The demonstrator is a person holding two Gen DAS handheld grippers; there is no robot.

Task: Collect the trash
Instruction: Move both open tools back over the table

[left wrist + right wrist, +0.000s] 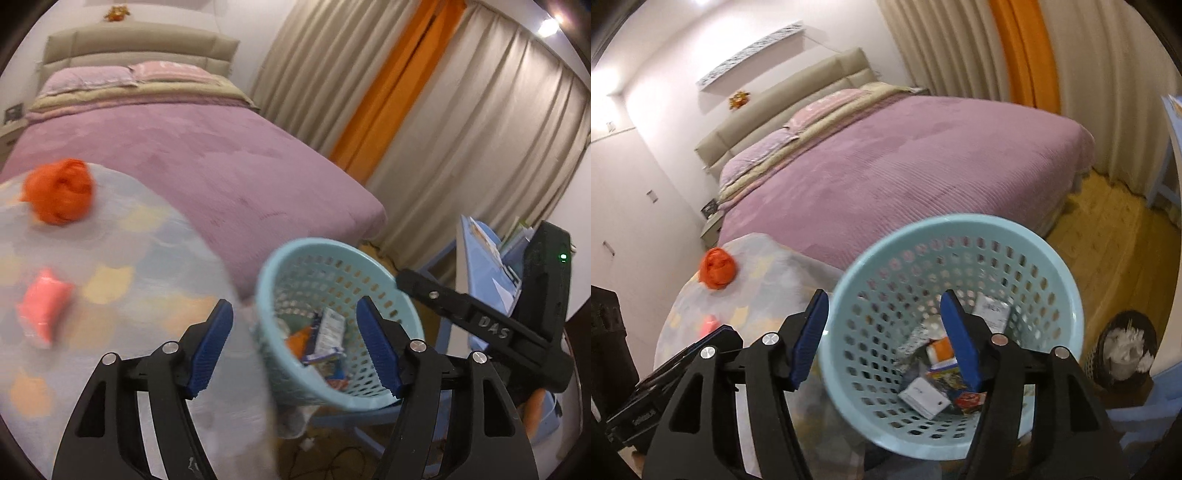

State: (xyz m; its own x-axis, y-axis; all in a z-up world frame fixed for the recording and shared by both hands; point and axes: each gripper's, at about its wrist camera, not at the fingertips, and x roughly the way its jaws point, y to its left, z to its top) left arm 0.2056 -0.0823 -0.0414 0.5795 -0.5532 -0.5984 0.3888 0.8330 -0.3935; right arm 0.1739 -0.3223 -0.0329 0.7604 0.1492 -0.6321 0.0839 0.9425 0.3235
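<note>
Here both grippers' jaws apart, empty; basket (960,236) rim between; orange wad (59,190) beyond.

Both hand-held grippers are held apart-jawed and angled downward.

The left hand-held gripper (295,347) is seen with its blue pads (210,347) spread wide, and nothing is pressed between them. The right hand-held gripper (884,339) is likewise seen with its blue pads (809,339) parted and nothing clamped. In the left wrist view, the black body of the right hand-held gripper is seen at the right, close beside the left one.
</note>
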